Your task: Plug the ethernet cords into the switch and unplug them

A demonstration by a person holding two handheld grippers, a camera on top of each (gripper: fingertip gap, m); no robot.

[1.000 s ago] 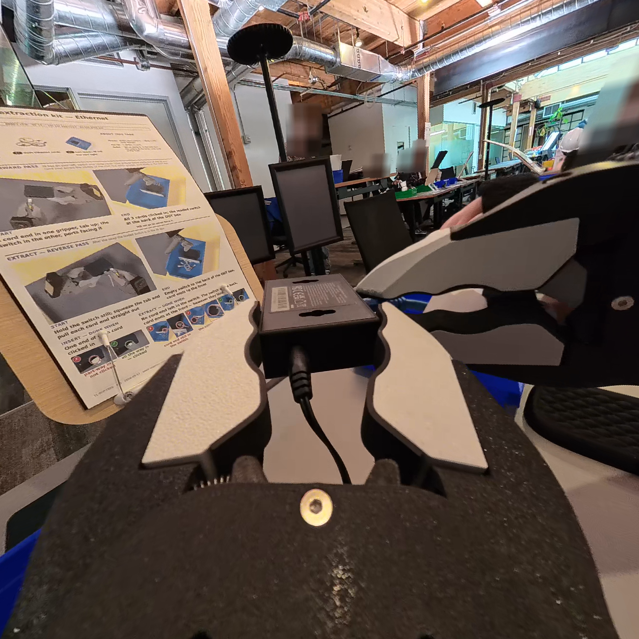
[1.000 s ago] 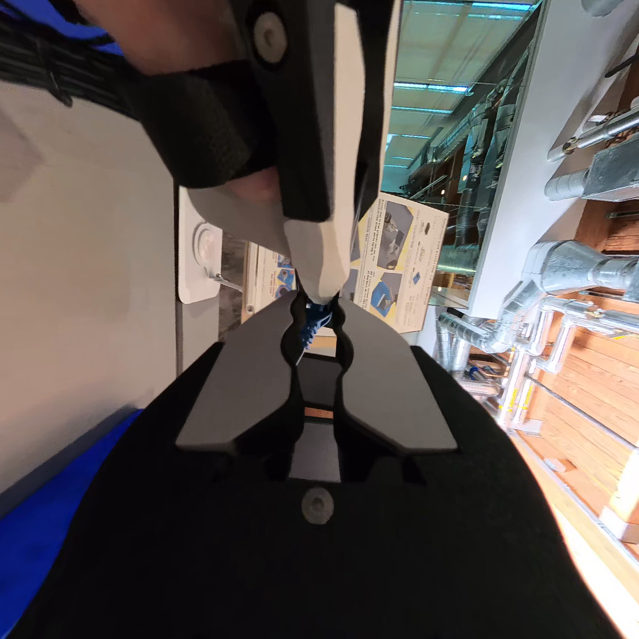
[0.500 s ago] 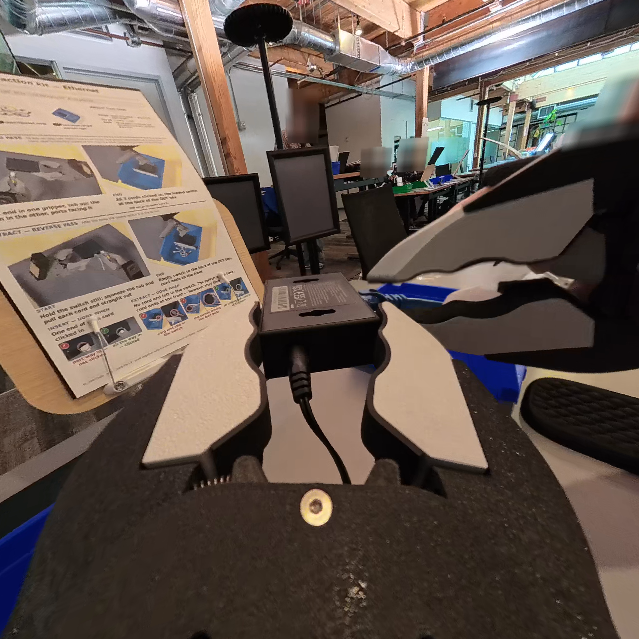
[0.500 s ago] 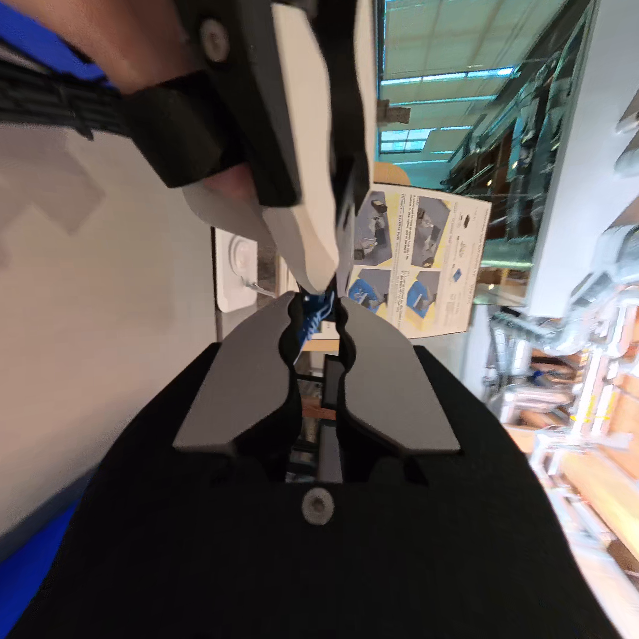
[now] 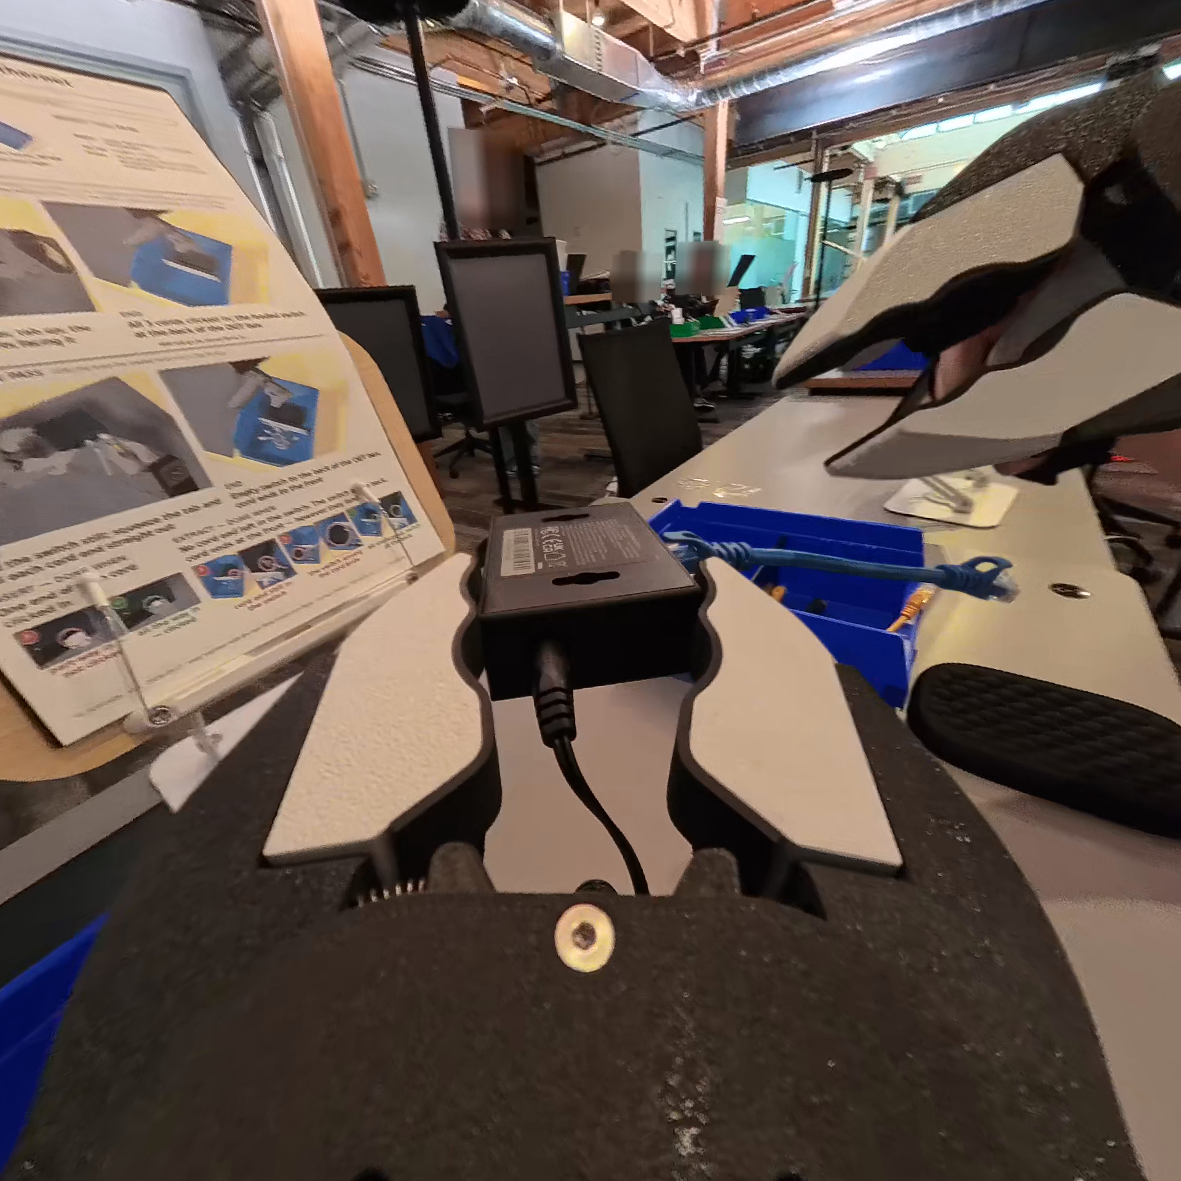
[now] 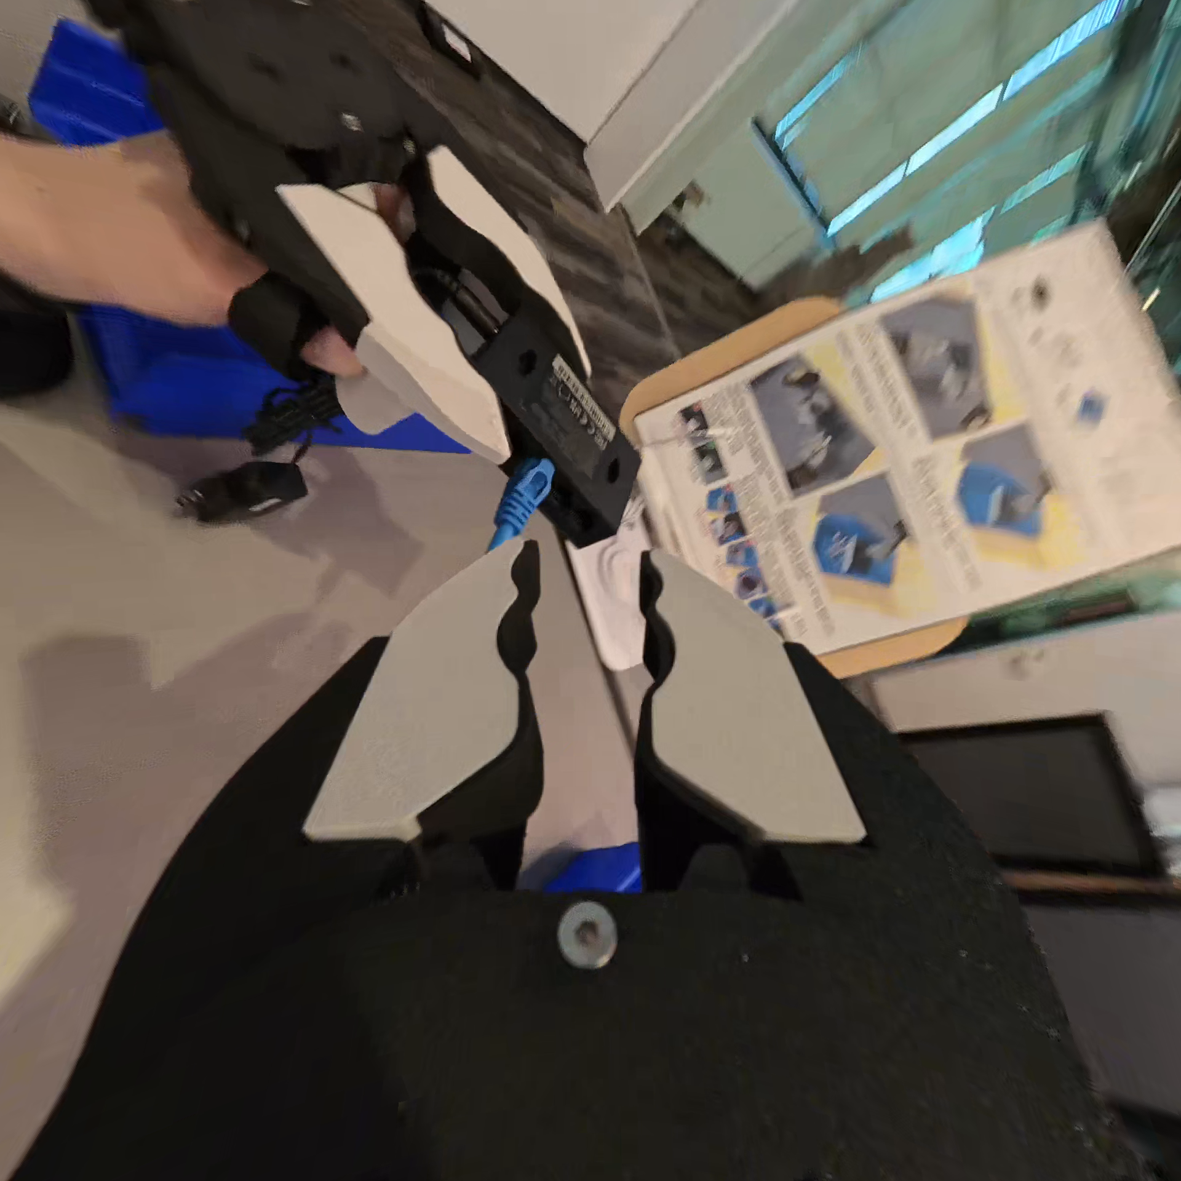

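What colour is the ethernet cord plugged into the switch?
Blue: the ethernet cord sits in the black switch; the right wrist view shows it best.

An open workshop is seen, where silver ducts (image 5: 594, 70) are hung under a timber ceiling beside a wooden post (image 5: 319, 147). Dark screens on stands (image 5: 505, 332), a black chair (image 5: 639, 402) and distant desks (image 5: 716, 332) are lit by bright glazed partitions (image 5: 767, 217).

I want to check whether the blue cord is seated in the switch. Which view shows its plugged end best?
The right wrist view: the blue cord's plug enters the port side of the switch there. The left wrist view shows only the switch's back and the cord leaving sideways, free end over the blue bin.
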